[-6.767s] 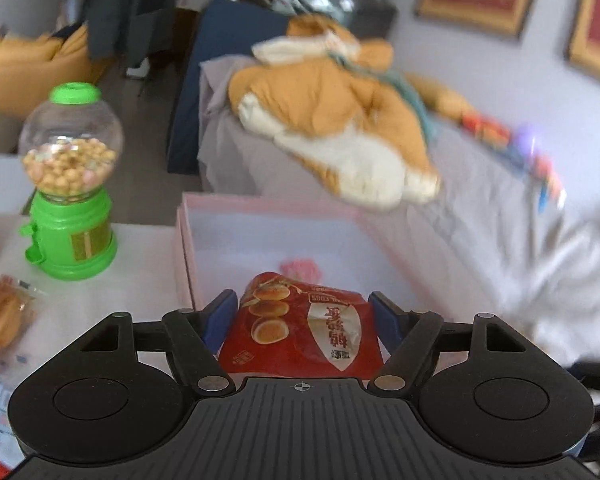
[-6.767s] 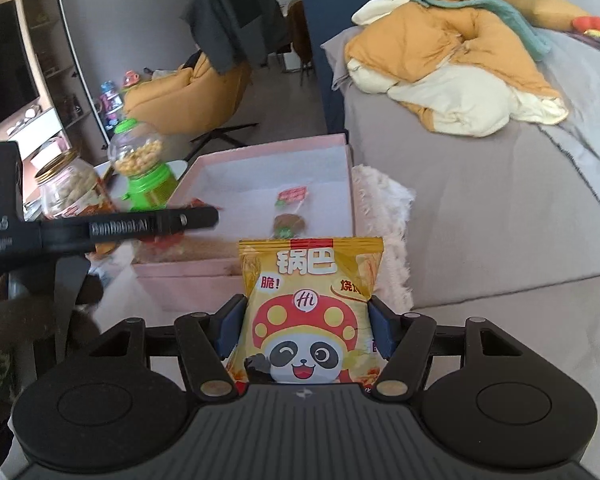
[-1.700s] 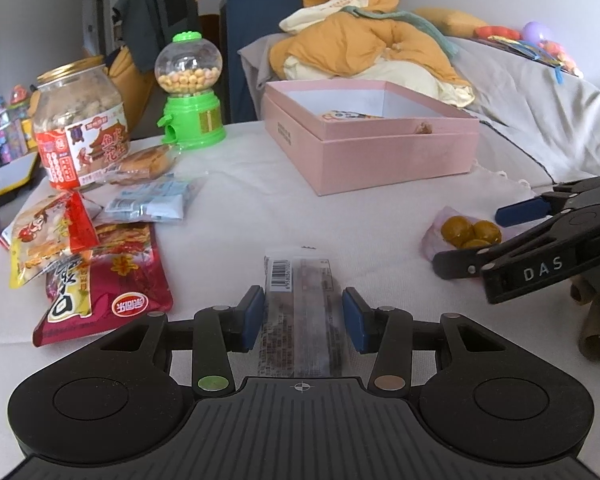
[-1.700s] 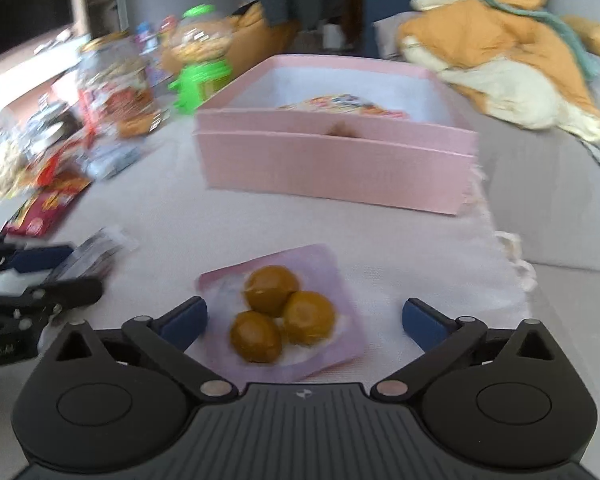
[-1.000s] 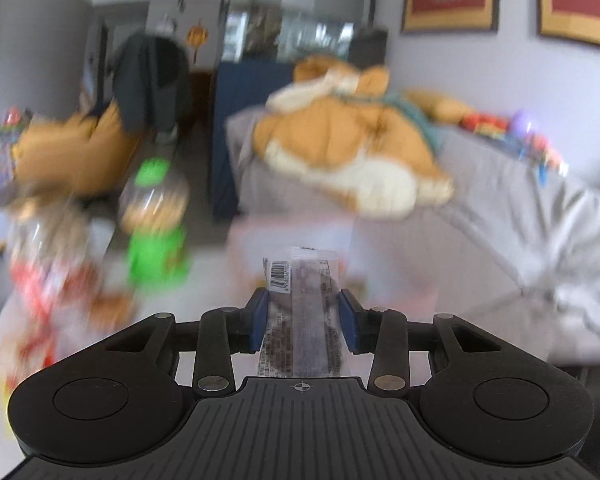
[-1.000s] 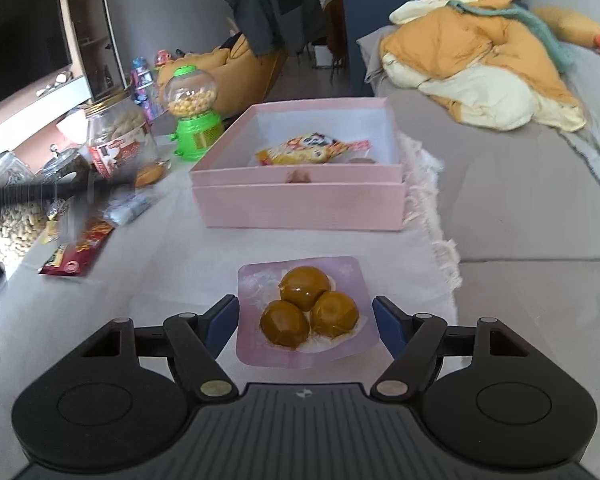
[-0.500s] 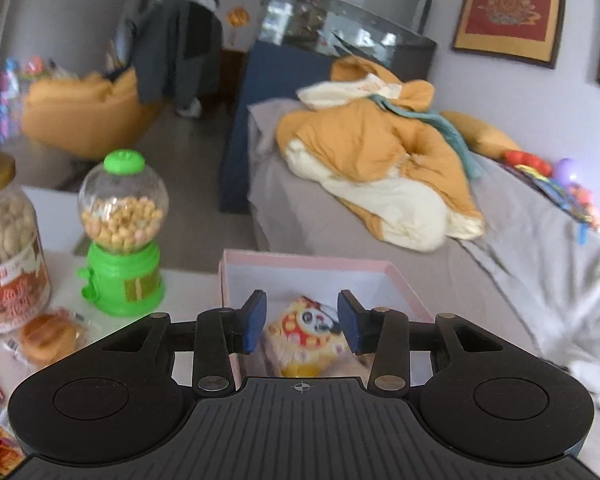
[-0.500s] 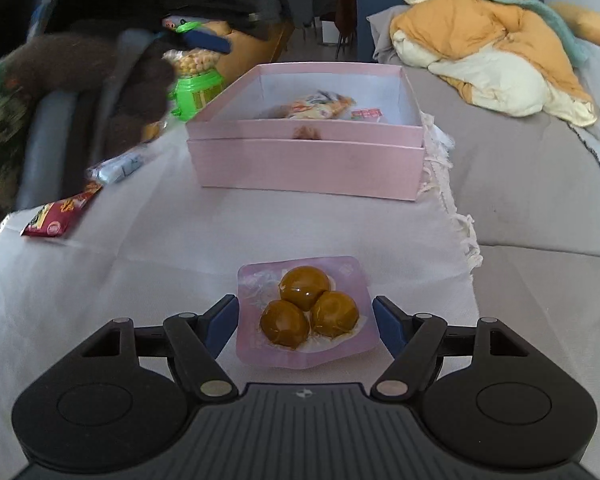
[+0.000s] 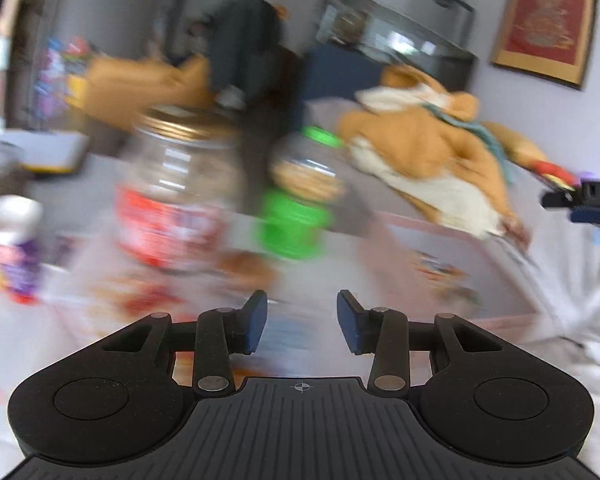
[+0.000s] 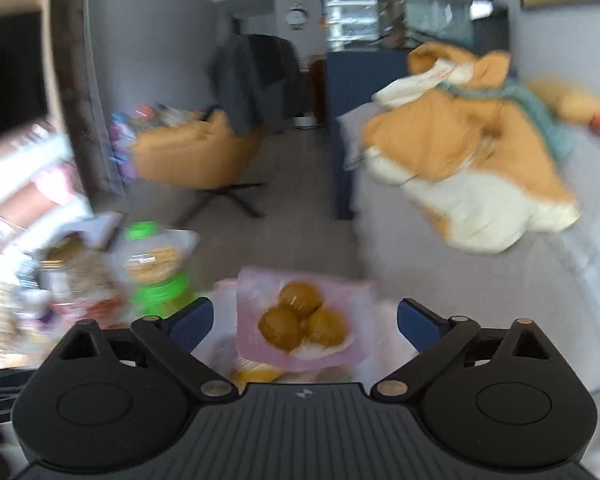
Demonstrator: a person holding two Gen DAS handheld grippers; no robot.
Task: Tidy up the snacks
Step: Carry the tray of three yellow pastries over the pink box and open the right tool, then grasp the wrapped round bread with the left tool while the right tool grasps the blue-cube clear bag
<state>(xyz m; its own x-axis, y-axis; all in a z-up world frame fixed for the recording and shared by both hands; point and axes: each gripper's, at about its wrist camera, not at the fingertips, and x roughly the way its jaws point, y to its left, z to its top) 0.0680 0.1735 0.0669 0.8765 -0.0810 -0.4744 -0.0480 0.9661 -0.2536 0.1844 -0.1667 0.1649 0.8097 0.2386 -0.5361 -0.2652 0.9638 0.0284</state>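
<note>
Right gripper (image 10: 305,316) jaws just flung wide, pink three-ball snack pack (image 10: 300,320) loose between them, untouched; left gripper (image 9: 302,318) narrowly parted, empty.

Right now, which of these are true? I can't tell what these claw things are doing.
1. The left gripper holds nothing. True.
2. The right gripper is clamped on the pink packet. False: its jaws stand wide and have just been opening. The packet sits between them, clear of both pads.
3. The pink packet shows three round brown snacks. True.
4. The candy dispenser has a red base. False: its base and cap are green.
5. The big jar has a gold lid. True.
</note>
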